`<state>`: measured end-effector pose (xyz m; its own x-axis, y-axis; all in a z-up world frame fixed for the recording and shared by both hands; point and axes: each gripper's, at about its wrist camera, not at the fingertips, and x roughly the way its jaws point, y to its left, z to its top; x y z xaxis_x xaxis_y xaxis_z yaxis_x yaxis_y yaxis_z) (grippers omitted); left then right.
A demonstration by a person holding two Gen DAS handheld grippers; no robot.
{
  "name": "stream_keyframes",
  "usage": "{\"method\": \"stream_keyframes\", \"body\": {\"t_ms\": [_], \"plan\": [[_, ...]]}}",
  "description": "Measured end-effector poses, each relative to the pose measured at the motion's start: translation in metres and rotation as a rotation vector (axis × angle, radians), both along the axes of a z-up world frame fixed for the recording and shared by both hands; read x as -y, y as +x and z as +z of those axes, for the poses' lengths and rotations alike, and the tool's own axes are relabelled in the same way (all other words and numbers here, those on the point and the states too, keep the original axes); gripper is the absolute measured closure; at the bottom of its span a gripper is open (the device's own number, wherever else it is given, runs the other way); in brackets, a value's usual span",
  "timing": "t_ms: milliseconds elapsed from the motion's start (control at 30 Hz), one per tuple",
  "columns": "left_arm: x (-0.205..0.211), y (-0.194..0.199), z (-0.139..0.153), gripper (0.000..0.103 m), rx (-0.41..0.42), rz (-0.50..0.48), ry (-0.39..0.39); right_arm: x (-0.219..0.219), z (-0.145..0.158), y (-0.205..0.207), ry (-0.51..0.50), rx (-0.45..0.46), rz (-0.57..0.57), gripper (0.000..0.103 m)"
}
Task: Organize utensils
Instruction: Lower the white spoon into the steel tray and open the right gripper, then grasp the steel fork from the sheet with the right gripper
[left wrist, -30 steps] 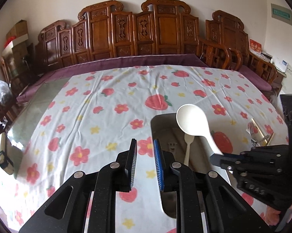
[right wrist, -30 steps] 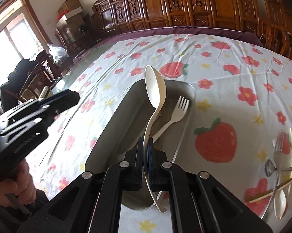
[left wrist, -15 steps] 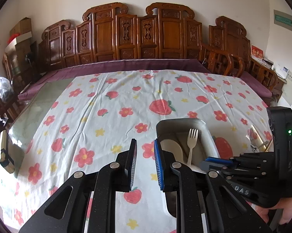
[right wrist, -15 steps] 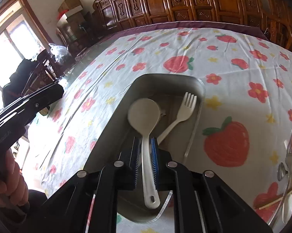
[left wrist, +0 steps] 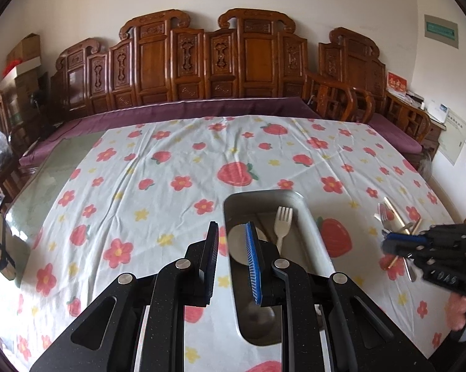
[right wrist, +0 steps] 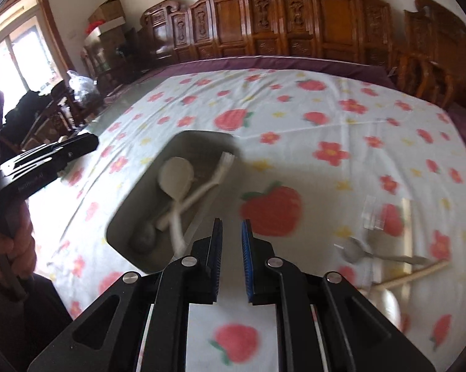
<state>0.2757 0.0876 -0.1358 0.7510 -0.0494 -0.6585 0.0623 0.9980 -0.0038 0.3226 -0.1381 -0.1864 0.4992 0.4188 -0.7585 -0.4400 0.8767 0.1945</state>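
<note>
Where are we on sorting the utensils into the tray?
Done: a white spoon and a white fork lie in the metal tray. In hand: nothing; the right gripper and the left gripper are both open and empty. Left: a loose pile on the tablecloth, with a metal spoon, a chopstick and blurred pieces.

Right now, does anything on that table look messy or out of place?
Yes. The white spoon and white fork lie crossed in the metal tray, while a loose heap of metal cutlery and chopsticks still sits jumbled on the strawberry tablecloth, outside the tray. Nothing looks spilled or broken.
</note>
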Motion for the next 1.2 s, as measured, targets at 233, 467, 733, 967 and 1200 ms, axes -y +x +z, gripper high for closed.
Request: {"method": "stream_keyframes", "body": {"t_ms": [233, 467, 733, 967, 1200], "plan": [[0.022, -0.005, -0.004, 0.086, -0.005, -0.052, 0.008, 0.065, 0.006, -0.021, -0.048, 0.033, -0.099, 0.089], [0.050, -0.012, -0.011, 0.079, -0.015, -0.111, -0.005, 0.118, -0.005, -0.032, -0.109, 0.019, -0.176, 0.087], [0.090, -0.022, -0.025, 0.074, -0.043, -0.191, -0.007, 0.138, -0.026, -0.030, -0.137, -0.010, -0.222, 0.083], [0.114, -0.027, -0.037, 0.067, -0.057, -0.228, 0.007, 0.119, -0.043, -0.013, -0.149, -0.031, -0.180, 0.083], [0.127, -0.029, -0.048, 0.051, -0.062, -0.238, 0.020, 0.097, -0.066, 0.021, -0.206, -0.062, -0.159, 0.083]]}}
